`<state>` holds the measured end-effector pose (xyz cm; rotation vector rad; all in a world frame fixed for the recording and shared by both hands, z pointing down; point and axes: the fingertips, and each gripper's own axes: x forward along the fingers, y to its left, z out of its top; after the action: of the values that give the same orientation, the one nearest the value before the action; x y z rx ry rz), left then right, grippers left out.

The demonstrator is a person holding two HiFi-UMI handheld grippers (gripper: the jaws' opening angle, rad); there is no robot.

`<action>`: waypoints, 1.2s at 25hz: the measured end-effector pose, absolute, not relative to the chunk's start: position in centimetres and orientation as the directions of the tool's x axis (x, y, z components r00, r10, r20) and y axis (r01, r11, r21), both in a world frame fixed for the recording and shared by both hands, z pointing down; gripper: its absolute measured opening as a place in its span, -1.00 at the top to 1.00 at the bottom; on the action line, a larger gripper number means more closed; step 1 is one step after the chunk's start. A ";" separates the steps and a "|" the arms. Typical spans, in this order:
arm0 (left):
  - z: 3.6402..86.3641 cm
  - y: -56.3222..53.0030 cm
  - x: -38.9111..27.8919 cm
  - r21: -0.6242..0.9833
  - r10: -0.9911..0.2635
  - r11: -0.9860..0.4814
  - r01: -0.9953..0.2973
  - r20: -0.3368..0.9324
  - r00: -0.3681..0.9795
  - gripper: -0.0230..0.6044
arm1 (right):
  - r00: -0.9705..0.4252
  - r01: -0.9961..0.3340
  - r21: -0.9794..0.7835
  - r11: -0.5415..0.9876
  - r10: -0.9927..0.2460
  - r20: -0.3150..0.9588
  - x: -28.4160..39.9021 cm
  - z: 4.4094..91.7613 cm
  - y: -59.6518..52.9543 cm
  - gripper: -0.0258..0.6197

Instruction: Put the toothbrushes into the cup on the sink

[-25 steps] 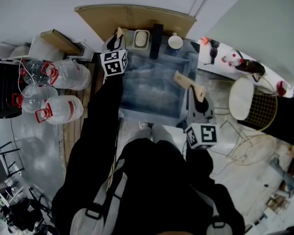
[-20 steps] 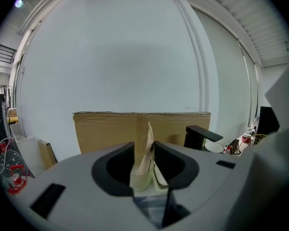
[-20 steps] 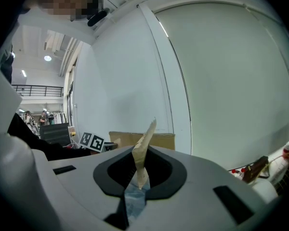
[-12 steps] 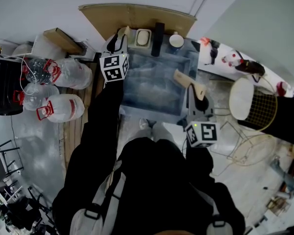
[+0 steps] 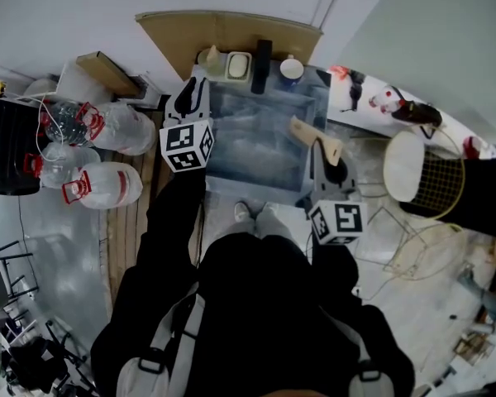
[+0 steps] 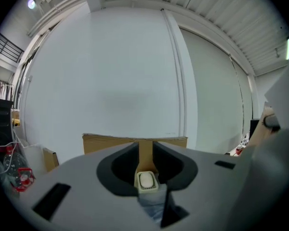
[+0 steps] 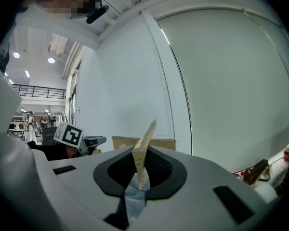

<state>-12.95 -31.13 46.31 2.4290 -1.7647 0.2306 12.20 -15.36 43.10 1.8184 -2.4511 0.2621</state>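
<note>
Sink basin sits in front of the person, the biggest thing in reach. A sheet of brown cardboard leans against the wall at its twelve o'clock. Clear water jugs with red handles lie on the floor out at nine o'clock.

At the basin's ten o'clock corner hangs the left gripper. Its fingers are spread and just now drawing inward, with nothing between them. The right gripper is over the basin's four o'clock edge, well apart from the left one.

On the back ledge of the sink the cup stands upright at about one o'clock. The soap dish, holding a pale bar, is at about eleven o'clock. A dark upright fitting stands between them.

Smallest is the toothbrush in its beige wrapper. The right fingers pinch its lower end, and it sticks up tilted over the basin, apart from the cup.
</note>
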 end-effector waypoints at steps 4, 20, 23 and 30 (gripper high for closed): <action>45.1 -27.5 -13.1 0.038 -0.932 -0.311 -0.950 0.186 0.312 0.80 | -0.292 -0.955 -0.091 0.281 -0.943 0.157 12.3 42.8 -15.0 0.82; 44.5 -16.9 -10.5 0.038 -0.912 -0.367 -0.929 0.182 0.368 0.92 | -0.282 -0.959 -0.065 0.276 -0.950 0.133 13.6 42.4 -18.0 0.82; 45.4 -15.6 -10.3 0.054 -0.914 -0.352 -0.935 0.195 0.355 0.92 | -0.276 -0.961 -0.047 0.272 -0.953 0.126 14.1 43.0 -20.1 0.82; 46.4 -13.8 -9.8 0.044 -0.910 -0.347 -0.937 0.225 0.348 0.92 | -0.243 -0.970 -0.032 0.241 -0.963 0.116 15.0 44.9 -26.2 0.82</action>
<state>-9.79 -13.85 46.45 2.4390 -1.6880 0.2399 14.98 -26.22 44.86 1.8859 -2.4169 0.1485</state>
